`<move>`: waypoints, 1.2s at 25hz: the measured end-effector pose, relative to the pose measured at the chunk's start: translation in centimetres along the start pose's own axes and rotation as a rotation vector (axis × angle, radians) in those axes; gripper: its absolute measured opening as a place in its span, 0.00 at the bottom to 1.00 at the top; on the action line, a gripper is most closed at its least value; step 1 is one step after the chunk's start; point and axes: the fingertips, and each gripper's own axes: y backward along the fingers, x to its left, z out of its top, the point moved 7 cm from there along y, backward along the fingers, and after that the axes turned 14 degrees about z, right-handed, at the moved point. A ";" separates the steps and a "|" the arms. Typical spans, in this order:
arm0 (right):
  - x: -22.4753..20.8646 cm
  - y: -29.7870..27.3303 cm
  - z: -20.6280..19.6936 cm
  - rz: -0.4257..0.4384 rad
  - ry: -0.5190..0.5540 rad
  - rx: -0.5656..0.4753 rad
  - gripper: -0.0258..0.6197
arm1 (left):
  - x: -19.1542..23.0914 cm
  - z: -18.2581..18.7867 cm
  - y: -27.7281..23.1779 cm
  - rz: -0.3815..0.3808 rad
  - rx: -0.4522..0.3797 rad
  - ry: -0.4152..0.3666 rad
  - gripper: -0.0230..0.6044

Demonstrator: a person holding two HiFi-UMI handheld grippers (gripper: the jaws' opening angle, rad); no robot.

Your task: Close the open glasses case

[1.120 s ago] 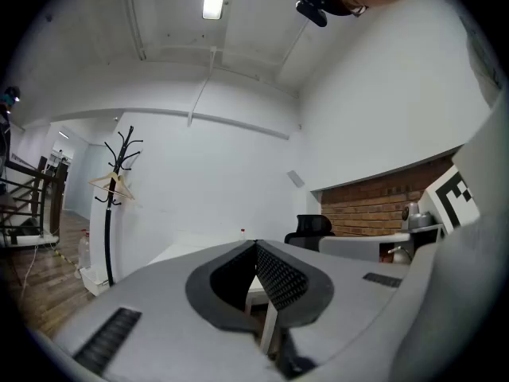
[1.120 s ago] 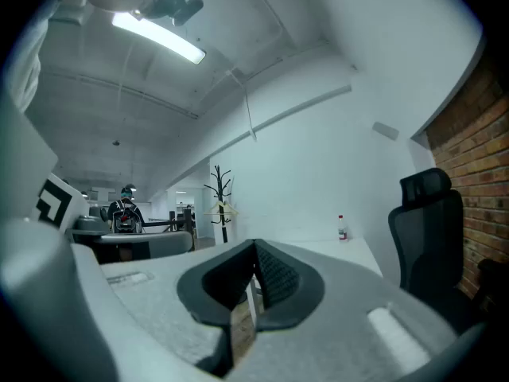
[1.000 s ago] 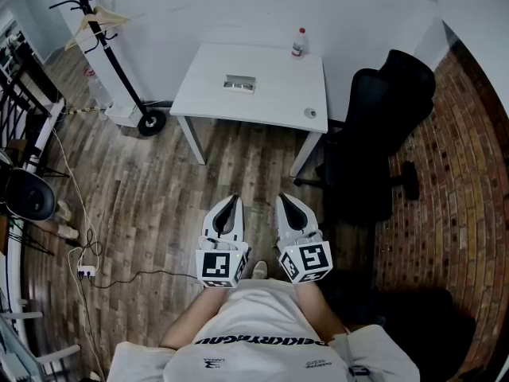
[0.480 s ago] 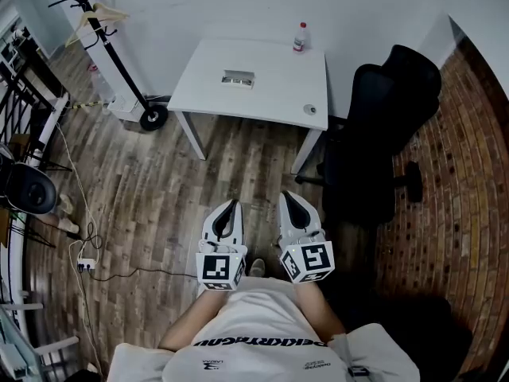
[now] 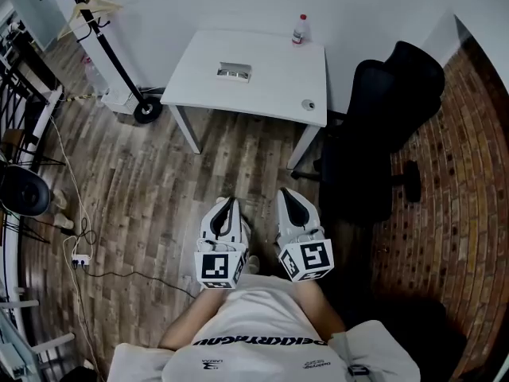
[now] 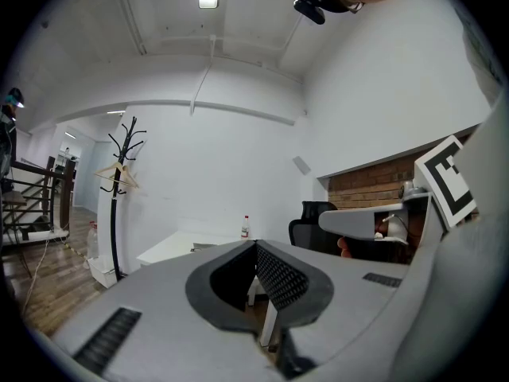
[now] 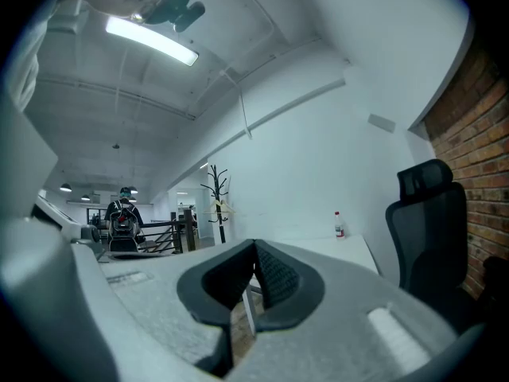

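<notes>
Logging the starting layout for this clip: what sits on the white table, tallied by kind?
On the white table:
grey rectangular glasses case: 1
clear plastic bottle with a red cap: 1
small round grey object, too small to identify: 1
Total: 3

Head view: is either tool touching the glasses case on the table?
No: the left tool and right tool hang over the floor, short of the table bearing the glasses case.
</notes>
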 end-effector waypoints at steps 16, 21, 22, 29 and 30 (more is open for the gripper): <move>-6.6 -10.1 -0.4 0.026 -0.012 0.045 0.04 | 2.7 0.6 -11.9 0.020 0.002 0.027 0.03; -9.8 -15.4 0.7 0.017 -0.014 0.050 0.04 | 4.2 2.2 -18.3 0.013 0.007 0.029 0.03; -10.5 -16.5 1.0 0.013 -0.016 0.050 0.04 | 4.5 2.6 -19.7 0.008 0.006 0.027 0.03; -14.5 -24.7 3.1 -0.009 -0.019 0.048 0.04 | 7.3 5.4 -28.5 -0.023 0.005 0.025 0.03; -15.1 -25.9 3.4 -0.013 -0.020 0.048 0.04 | 7.7 5.7 -29.8 -0.028 0.005 0.023 0.03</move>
